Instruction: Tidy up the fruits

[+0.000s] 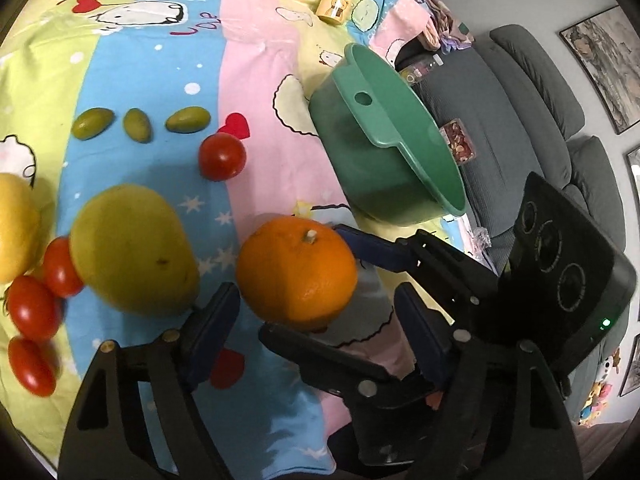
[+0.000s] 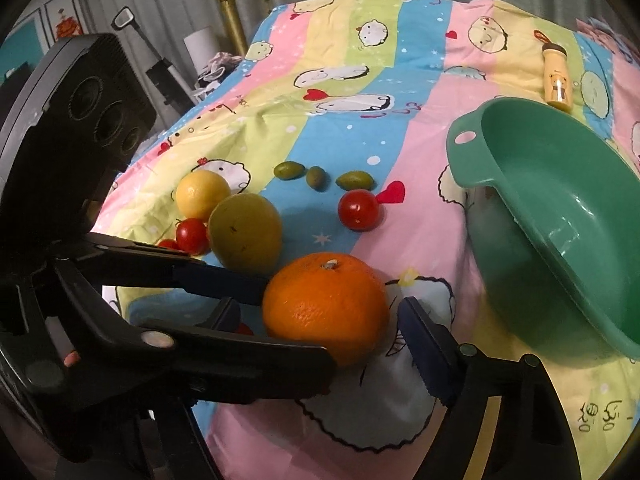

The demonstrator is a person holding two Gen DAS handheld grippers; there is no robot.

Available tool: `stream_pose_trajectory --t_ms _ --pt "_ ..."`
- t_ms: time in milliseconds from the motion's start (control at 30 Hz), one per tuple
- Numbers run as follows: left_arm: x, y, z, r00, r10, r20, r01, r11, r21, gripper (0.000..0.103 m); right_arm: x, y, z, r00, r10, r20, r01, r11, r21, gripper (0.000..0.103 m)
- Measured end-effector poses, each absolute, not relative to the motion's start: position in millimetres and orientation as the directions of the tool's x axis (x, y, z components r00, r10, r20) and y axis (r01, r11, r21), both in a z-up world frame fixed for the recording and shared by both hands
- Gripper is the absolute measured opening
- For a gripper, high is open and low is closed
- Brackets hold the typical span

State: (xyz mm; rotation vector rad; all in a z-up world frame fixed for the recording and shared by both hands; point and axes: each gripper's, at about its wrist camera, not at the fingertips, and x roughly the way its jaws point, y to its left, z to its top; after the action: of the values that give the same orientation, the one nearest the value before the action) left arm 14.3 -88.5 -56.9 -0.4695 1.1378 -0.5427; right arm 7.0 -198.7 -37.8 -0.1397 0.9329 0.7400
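An orange sits near the cloth's front edge, between the fingers of both grippers. My left gripper is open, its pads apart beside the orange. My right gripper is open around the orange too; in the left wrist view its fingers reach in from the right. A green mango, a lemon, three green olives and several cherry tomatoes lie on the cloth. An empty green basin stands to the right.
A striped cartoon cloth covers the table. A small yellow bottle lies at the far side. A grey sofa stands beyond the table edge. Each view shows the other gripper's black camera housing.
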Motion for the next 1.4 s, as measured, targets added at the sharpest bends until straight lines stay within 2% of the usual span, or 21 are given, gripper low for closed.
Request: stream_pose_trajectory --t_ms 67,133,333,667,1133,1400 --pt "15.7 -89.5 -57.5 0.323 -0.611 -0.723 0.164 0.788 -0.593 0.078 8.1 -198.3 -38.1 0.373 0.517 -0.770 -0.633 0.749 0.196 0.078" --pt "16.8 -88.7 -58.4 0.326 -0.607 -0.725 0.161 0.791 -0.590 0.076 9.0 -196.3 -39.9 0.375 0.504 -0.778 -0.635 0.751 0.181 0.069" --pt "16.3 -86.9 -61.0 0.348 -0.567 -0.747 0.168 0.821 -0.545 0.062 9.2 -197.4 -39.1 0.395 0.502 -0.769 -0.615 0.767 0.185 0.067" --pt "2.6 -80.9 -37.0 0.415 -0.556 -0.720 0.203 0.828 -0.523 0.063 -3.2 -193.6 -18.5 0.453 0.506 -0.734 -0.620 0.771 0.148 0.066" --pt "50.1 -138.2 25.4 0.473 -0.595 -0.650 0.397 0.803 -0.446 0.062 17.8 -239.5 42.3 0.664 0.471 -0.580 -0.520 0.849 0.094 0.066" --pt "79.2 -178.3 5.9 0.406 -0.608 -0.682 0.389 0.791 -0.472 0.062 47.1 -280.0 22.7 0.645 0.441 -0.624 -0.428 0.885 0.183 0.066"
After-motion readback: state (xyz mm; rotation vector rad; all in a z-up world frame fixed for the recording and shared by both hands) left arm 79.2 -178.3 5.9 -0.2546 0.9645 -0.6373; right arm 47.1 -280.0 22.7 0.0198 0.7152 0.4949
